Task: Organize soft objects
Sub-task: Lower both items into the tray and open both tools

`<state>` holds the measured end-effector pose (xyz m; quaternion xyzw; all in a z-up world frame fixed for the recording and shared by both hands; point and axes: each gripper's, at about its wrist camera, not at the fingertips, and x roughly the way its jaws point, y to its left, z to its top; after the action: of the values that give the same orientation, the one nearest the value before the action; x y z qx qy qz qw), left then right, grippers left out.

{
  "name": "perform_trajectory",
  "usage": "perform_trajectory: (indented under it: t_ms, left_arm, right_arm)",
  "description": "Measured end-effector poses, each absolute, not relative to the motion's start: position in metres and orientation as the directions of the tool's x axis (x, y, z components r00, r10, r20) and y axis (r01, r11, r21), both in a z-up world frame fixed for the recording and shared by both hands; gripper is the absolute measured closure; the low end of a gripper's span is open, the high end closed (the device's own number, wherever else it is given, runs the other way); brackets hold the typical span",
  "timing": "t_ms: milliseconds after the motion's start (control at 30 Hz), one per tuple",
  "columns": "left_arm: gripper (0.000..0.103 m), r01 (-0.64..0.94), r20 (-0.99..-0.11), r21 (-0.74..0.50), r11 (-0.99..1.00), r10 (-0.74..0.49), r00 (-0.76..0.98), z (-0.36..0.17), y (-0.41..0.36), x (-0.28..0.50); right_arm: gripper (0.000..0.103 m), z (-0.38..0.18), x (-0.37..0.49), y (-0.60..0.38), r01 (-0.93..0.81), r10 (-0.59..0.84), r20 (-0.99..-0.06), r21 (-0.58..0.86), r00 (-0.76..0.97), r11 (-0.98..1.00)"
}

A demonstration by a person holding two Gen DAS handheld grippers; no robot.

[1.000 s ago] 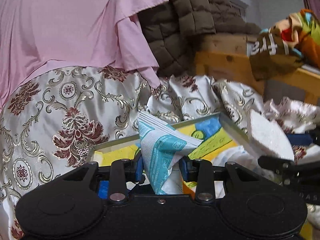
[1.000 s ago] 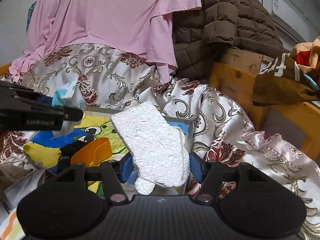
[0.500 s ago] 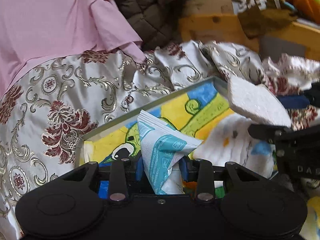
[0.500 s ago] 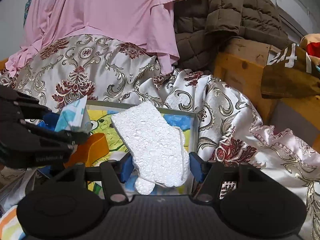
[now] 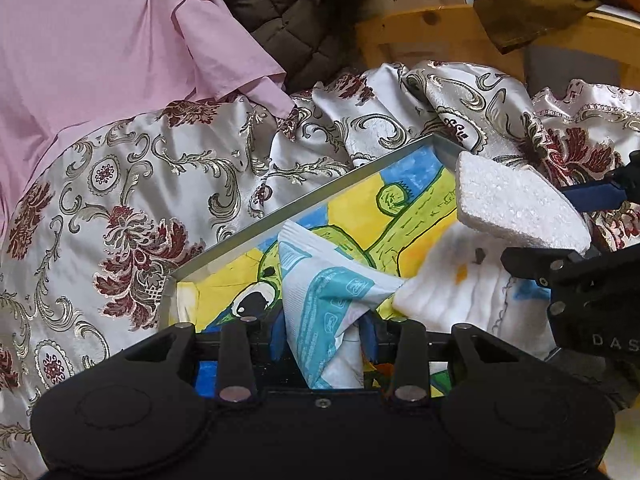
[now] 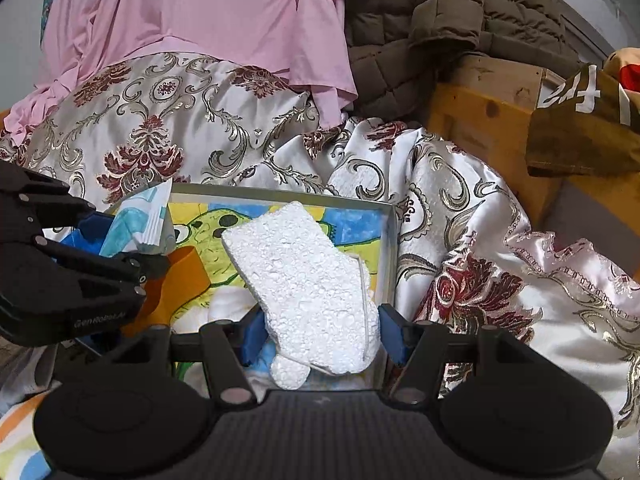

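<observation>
Now left tool (image 5: 324, 330) clamps the tissue pack (image 5: 328, 304), right tool (image 6: 316, 334) clamps the foam block (image 6: 308, 276).

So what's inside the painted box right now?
The painted box holds a white cloth and an orange piece; the foam block and grippers hide the rest.

A crumpled white-and-teal tissue packet (image 5: 328, 300) stands pinched upright above the painted tray (image 5: 304, 204). Beside it, a slab of white foam (image 6: 308, 284) tilts over the tray's right half, above a white cloth (image 5: 472, 296) lying inside.
</observation>
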<state>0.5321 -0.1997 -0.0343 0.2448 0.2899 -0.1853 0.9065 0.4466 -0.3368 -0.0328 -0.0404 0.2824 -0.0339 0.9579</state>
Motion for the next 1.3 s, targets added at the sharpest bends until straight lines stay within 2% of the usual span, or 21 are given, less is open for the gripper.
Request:
perform_trajectory:
  t_ms: [467,600,1033,1300]
  left_arm:
    - [0.055,0.475,-0.62,0.348,0.808,-0.182,0.763,-0.034,-0.2,0.531]
    - [0.049,0.469,-0.615,0.359,0.807,-0.173,0.769,-0.032,-0.2,0.529]
    - [0.023,0.413,-0.577,0.385,0.825,-0.134,0.806,-0.014,-0.188,0.521]
    - [0.017,0.383,-0.541,0.397,0.834,-0.124,0.832,0.017,-0.174,0.501]
  right_arm:
    - [0.039,-0.035,0.446,-0.341,0.049,-0.085,-0.546,-0.08,0.833,0.996]
    - [0.038,-0.033,0.446,-0.341,0.048,-0.085,-0.545,-0.081,0.834,0.996]
    - [0.021,-0.02,0.437,-0.343,0.052,-0.075,-0.517,-0.06,0.853,0.997]
    - [0.013,0.009,0.411,-0.347,0.077,-0.078,-0.442,-0.021,0.894,0.997]
